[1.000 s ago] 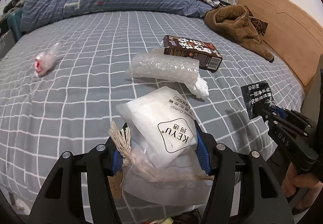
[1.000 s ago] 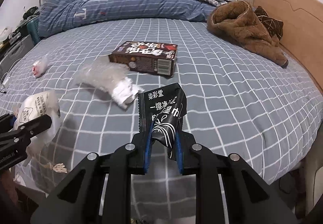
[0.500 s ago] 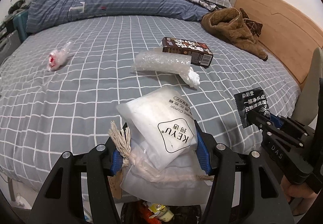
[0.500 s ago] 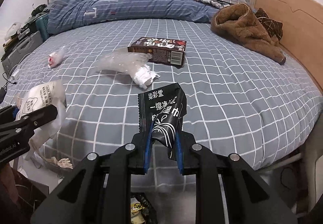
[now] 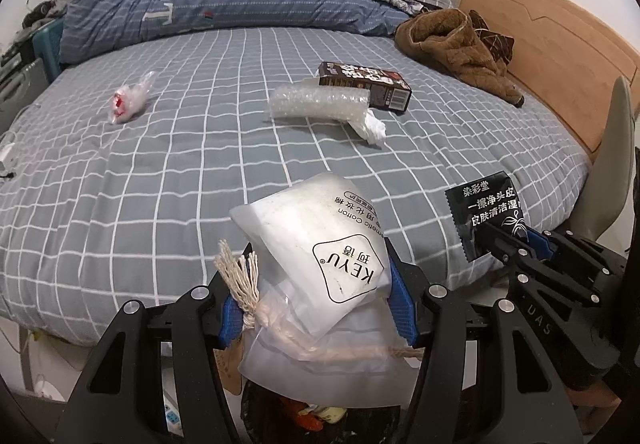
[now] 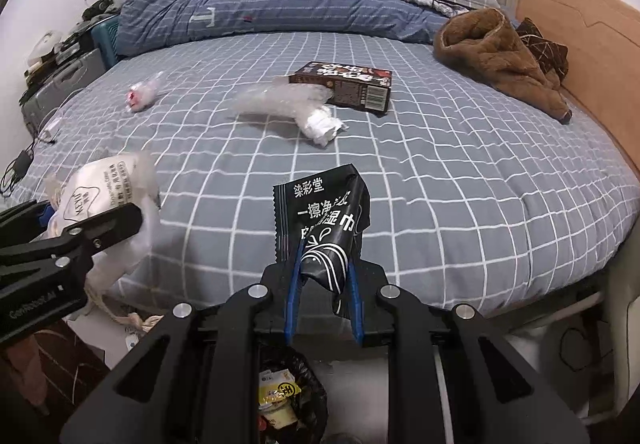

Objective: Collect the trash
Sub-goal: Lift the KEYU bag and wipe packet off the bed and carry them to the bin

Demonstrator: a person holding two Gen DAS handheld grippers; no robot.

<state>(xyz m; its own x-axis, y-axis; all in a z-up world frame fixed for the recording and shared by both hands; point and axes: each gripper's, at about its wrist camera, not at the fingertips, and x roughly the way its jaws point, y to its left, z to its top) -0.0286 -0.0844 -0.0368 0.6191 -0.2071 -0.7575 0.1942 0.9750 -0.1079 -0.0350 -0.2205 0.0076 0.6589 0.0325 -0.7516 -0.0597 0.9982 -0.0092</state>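
Our left gripper [image 5: 316, 308] is clamped on a white pouch [image 5: 320, 248] printed KEYU, with a frayed drawstring [image 5: 240, 276] hanging off its left side. The blue pads [image 5: 400, 308] press the pouch from both sides, and it sticks up and forward between the fingers. Below it, at the bottom edge of the left view, we see the bin [image 5: 320, 416], black-lined and already holding scraps.

Our right gripper [image 6: 324, 284] grips a black sachet [image 6: 320, 219] with white Chinese lettering — the sachet is creased and stands upright out of the fingers. The bin [image 6: 288, 396] shows under this gripper too, with yellow wrappers inside. In the right view the left gripper [image 6: 72, 228] and its pouch [image 6: 104, 183] sit off to the left, near the bed's front edge; in the left view the right gripper [image 5: 520, 248] with the sachet [image 5: 484, 211] is off to the right.

On the bed [image 5: 160, 171], with its grey checked sheet, more trash lies well ahead of us: a dark carton [image 5: 364, 85], a bubble wrap roll [image 5: 320, 105] just in front of it with a crumpled tissue [image 5: 372, 125] at its right end, and — well apart to the left — a small clear wrapper [image 5: 128, 101] with red inside. A brown garment [image 5: 456, 43] lies by the headboard [image 5: 560, 39].
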